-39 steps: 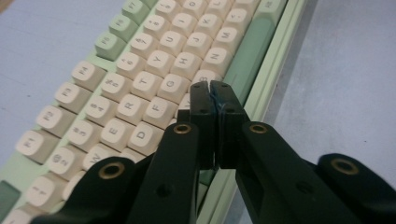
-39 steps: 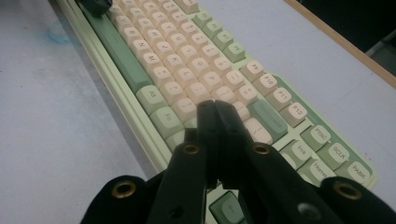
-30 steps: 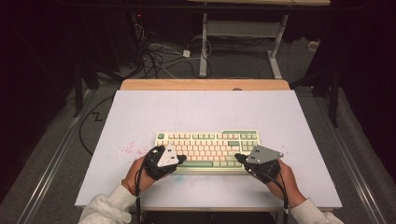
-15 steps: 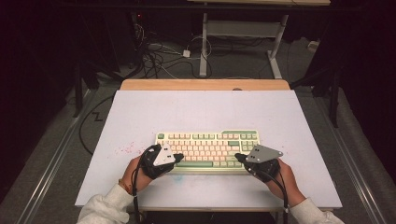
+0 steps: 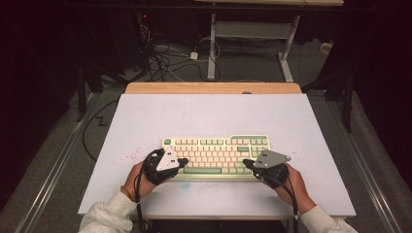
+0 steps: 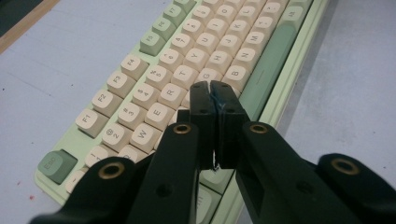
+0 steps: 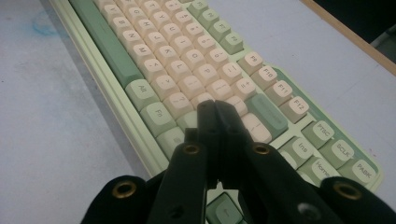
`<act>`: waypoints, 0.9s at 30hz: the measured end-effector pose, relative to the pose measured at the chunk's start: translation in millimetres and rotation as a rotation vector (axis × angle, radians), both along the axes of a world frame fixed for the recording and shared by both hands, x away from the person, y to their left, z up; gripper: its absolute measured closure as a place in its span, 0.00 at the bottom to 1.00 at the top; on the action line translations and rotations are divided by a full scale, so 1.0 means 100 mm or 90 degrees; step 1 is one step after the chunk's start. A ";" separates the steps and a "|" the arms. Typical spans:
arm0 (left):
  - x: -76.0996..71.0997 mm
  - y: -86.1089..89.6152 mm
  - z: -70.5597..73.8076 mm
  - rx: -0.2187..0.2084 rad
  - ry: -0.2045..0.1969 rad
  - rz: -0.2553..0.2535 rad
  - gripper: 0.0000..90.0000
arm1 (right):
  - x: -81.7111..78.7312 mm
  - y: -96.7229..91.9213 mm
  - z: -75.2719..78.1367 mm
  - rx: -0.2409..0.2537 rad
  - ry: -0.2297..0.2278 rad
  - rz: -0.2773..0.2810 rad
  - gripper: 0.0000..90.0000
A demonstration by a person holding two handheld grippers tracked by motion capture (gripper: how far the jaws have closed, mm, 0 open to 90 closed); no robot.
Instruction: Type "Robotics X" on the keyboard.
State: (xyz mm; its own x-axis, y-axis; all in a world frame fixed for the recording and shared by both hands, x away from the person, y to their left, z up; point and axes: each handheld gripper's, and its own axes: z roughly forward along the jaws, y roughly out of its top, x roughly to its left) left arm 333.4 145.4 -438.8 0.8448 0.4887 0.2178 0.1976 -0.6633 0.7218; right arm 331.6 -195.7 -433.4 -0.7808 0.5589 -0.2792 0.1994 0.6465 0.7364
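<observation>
A cream and green keyboard (image 5: pixel 216 153) lies on the white table top, near its front edge. My left gripper (image 5: pixel 183 161) hovers over the keyboard's left end with its jaws pressed together and nothing between them; in the left gripper view its tips (image 6: pixel 211 88) sit above the keys (image 6: pixel 186 74) near the G and the green space bar (image 6: pixel 267 65). My right gripper (image 5: pixel 246 162) is over the keyboard's right part, jaws closed and empty; its tips (image 7: pixel 212 106) hang above the cream keys (image 7: pixel 187 60) next to a green key (image 7: pixel 266 112).
The white table top (image 5: pixel 214 114) has a wooden strip (image 5: pixel 214 88) along its far edge. Faint red specks (image 5: pixel 128 156) mark the surface left of the keyboard. Cables (image 5: pixel 165 58) and a table frame (image 5: pixel 252 34) lie on the floor beyond.
Both grippers stay over the keyboard's ends; the left one has shifted very slightly. The keyboard has not moved.
</observation>
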 end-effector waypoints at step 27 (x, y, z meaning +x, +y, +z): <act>0.04 0.07 0.02 -0.001 -0.004 0.017 0.96 | 0.11 0.08 -0.15 -0.044 0.025 -0.006 1.00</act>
State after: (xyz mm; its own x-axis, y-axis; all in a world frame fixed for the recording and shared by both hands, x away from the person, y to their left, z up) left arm 337.5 152.9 -436.4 0.8300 0.5115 0.2225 0.2105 -0.6566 0.7243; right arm 342.6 -187.4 -448.3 -0.7870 0.5464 -0.2864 0.2334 0.6935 0.6816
